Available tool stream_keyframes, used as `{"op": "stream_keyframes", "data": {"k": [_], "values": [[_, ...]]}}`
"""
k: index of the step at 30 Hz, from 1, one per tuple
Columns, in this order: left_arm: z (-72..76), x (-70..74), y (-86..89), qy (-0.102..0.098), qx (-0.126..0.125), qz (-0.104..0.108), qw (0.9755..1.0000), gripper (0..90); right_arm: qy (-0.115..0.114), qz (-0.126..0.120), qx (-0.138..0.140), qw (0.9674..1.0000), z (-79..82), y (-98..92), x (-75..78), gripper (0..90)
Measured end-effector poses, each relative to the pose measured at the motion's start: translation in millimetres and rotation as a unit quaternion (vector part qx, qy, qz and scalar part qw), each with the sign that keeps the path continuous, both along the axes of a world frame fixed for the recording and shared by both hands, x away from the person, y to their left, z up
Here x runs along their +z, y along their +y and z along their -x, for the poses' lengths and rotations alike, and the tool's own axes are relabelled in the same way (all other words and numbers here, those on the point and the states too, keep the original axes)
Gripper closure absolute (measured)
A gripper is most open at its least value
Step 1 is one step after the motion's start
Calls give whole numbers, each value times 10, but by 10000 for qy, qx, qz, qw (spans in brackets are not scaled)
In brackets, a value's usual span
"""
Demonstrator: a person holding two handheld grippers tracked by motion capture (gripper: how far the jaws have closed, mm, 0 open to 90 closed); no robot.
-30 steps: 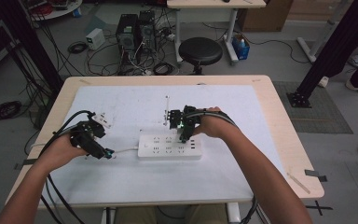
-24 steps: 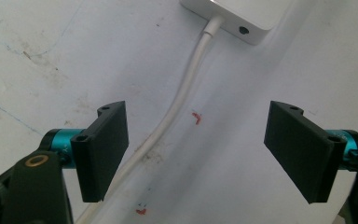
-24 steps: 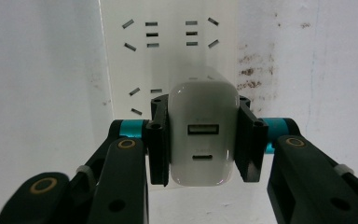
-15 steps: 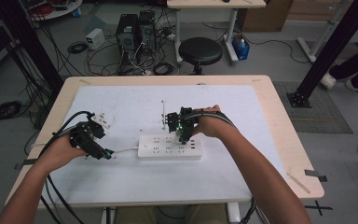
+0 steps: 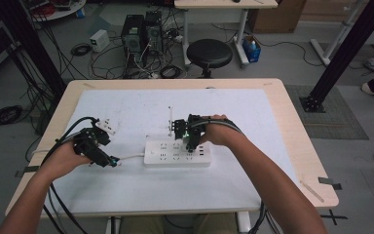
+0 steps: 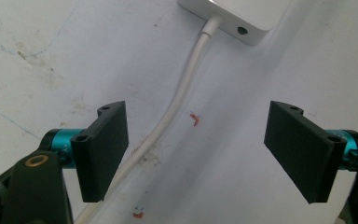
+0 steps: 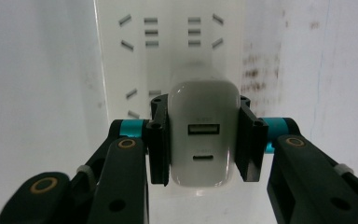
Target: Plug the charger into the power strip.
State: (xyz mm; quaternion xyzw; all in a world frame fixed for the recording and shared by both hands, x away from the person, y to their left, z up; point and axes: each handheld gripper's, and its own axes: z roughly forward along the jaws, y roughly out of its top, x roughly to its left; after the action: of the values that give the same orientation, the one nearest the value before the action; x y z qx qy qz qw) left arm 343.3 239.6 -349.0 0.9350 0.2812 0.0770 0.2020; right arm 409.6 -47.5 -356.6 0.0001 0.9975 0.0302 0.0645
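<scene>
Charger [image 7: 204,135] sits clamped in your right gripper [image 7: 204,140] at frame centre, over the strip [image 7: 168,42]; your left gripper [image 6: 196,154] gapes apart astride the cord [image 6: 182,93].

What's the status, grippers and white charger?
Right gripper shut on white two-port USB charger, above white power strip. Left gripper open, astride strip's white cable. Nothing blocking.

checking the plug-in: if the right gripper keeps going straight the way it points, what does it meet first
Most likely the white power strip: the right gripper, shut on the white charger, points at its sockets. The remaining gap is unclear.
</scene>
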Motion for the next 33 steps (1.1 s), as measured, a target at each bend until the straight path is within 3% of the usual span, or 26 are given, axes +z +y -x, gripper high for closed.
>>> {"op": "stream_keyframes", "data": {"k": [4,10,20,24,27,33], "values": [[-13,-19,13,18,-9,-11,10000,218,30,-42,-14,10000,-13,-14,-4,626],[-27,-34,-5,37,-9,7,10000,218,149,284,34,9995,-54,62,2,627],[-34,-15,-29,-10,6,67,10000,218,275,628,83,9976,-136,174,-42,616],[-29,-8,-26,-37,12,111,9999,218,209,600,100,9979,-94,206,-113,626],[-27,-17,-15,-22,54,131,9999,218,113,344,38,9993,-61,140,-120,626],[-32,4,19,-53,71,146,9999,218,100,296,9,9995,-53,129,-123,626]]}}
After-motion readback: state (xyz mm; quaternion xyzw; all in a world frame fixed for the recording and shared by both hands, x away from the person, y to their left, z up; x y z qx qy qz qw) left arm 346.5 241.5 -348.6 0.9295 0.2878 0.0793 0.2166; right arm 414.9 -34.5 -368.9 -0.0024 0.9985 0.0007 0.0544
